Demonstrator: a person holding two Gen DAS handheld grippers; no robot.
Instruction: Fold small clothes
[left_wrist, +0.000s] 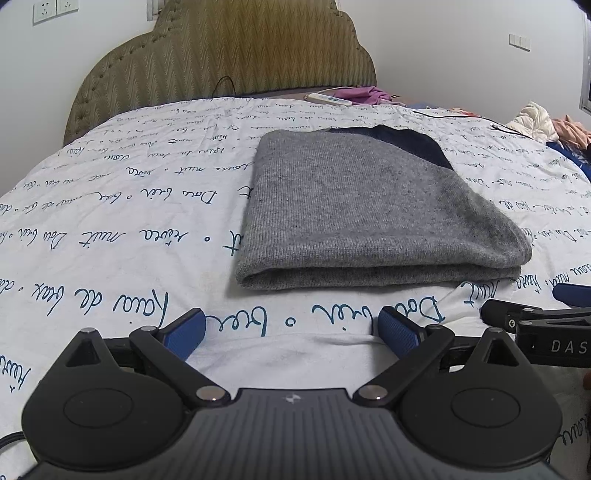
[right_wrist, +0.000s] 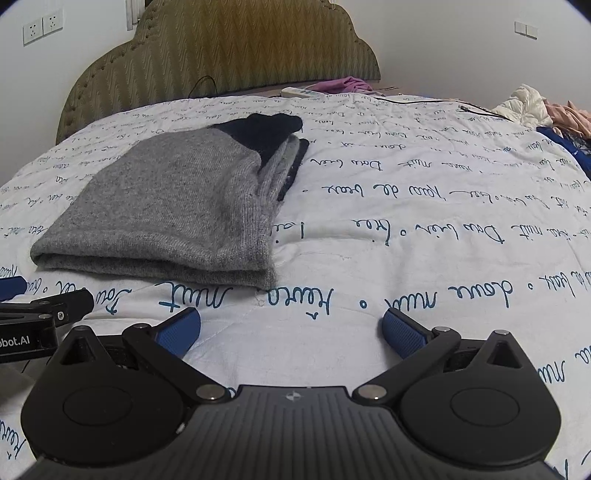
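We see a grey knitted sweater (left_wrist: 354, 206) lying folded into a thick rectangular packet on the white bedspread (left_wrist: 122, 206) printed with blue handwriting. Its long axis runs from near to far, toward the padded headboard (left_wrist: 221, 51). The rounded fold edge faces us at the near end, and the dark navy part (left_wrist: 399, 138) sits at the far end, pointing to the headboard. In the right wrist view the packet's right side shows stacked layers.

Our left gripper (left_wrist: 291, 332) hovers just near of the packet's near edge, its blue-padded fingers (left_wrist: 184, 336) spread wide with nothing between them. Our right gripper (right_wrist: 291, 332) is likewise spread wide and holds nothing, near and to the right of the sweater's near right corner. Far right, loose clothes (right_wrist: 546, 109) lie heaped.
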